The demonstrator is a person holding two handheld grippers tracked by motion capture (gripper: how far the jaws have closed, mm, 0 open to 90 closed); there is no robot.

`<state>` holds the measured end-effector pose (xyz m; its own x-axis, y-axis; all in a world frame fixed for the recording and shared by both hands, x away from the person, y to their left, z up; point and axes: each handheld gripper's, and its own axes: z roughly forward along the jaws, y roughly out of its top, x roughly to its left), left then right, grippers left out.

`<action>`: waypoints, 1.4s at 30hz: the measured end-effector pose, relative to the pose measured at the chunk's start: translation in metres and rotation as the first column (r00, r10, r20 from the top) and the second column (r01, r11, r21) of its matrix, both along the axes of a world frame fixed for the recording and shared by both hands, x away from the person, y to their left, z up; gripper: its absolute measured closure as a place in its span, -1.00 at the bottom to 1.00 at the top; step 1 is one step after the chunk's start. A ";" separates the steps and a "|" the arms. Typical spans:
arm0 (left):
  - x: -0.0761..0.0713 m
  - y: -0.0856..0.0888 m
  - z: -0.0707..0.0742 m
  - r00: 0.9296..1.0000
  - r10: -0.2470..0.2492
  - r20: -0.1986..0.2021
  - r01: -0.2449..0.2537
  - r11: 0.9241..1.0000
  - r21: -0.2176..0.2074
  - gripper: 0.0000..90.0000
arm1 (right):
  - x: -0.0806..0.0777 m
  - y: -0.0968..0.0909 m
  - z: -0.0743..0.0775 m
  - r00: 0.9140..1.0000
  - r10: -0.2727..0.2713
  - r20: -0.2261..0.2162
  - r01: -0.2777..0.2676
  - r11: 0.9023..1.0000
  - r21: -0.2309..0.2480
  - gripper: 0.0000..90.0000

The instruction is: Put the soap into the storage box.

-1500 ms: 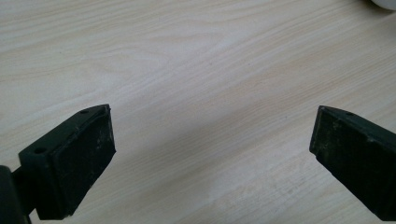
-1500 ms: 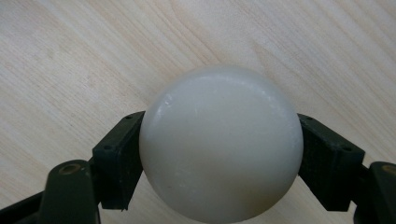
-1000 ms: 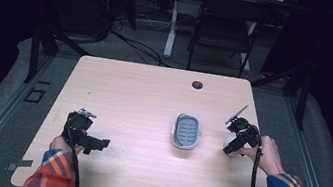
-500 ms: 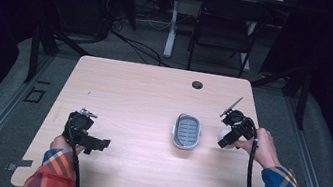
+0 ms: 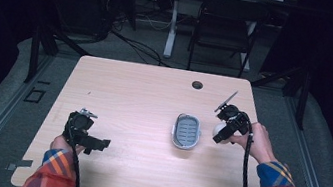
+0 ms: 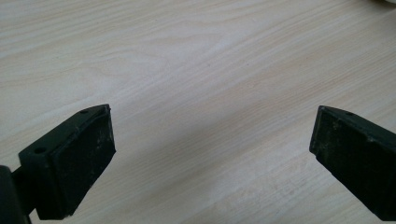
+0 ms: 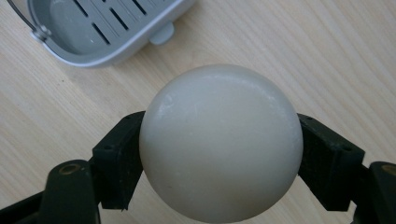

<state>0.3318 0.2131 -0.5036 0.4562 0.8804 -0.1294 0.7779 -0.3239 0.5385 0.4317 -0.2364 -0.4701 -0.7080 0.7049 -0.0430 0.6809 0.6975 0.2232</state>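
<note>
One white ball point(image 7: 220, 142) in right tool point(image 7: 219, 154), one grey tray point(image 5: 186, 131), left tool point(image 6: 210, 154) agape.

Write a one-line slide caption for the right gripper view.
Right tool clamps a smooth white ball above the wooden table, a grey slotted dish just ahead.

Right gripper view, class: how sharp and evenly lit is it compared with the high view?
Right gripper view: the white ball is close, softly lit, its underside shaded; the grey slotted dish is cut off by the frame's top. High view: the table is bright, the surroundings nearly black, and the right gripper looks small and grainy.
</note>
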 end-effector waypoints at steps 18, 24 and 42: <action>0.001 0.000 0.000 1.000 -0.007 -0.008 0.007 1.000 0.002 -1.00 | 0.006 0.025 0.012 0.999 0.033 0.006 -0.033 0.999 0.028 -0.48; 0.001 0.000 0.000 1.000 -0.013 -0.010 0.013 1.000 0.007 -1.00 | 0.009 0.032 0.014 0.998 0.058 0.006 -0.058 0.998 0.011 -0.48; 0.001 -0.001 -0.001 1.000 -0.017 -0.017 0.018 1.000 0.007 -1.00 | 0.018 0.061 0.016 0.994 0.108 -0.001 -0.108 0.994 0.008 -0.48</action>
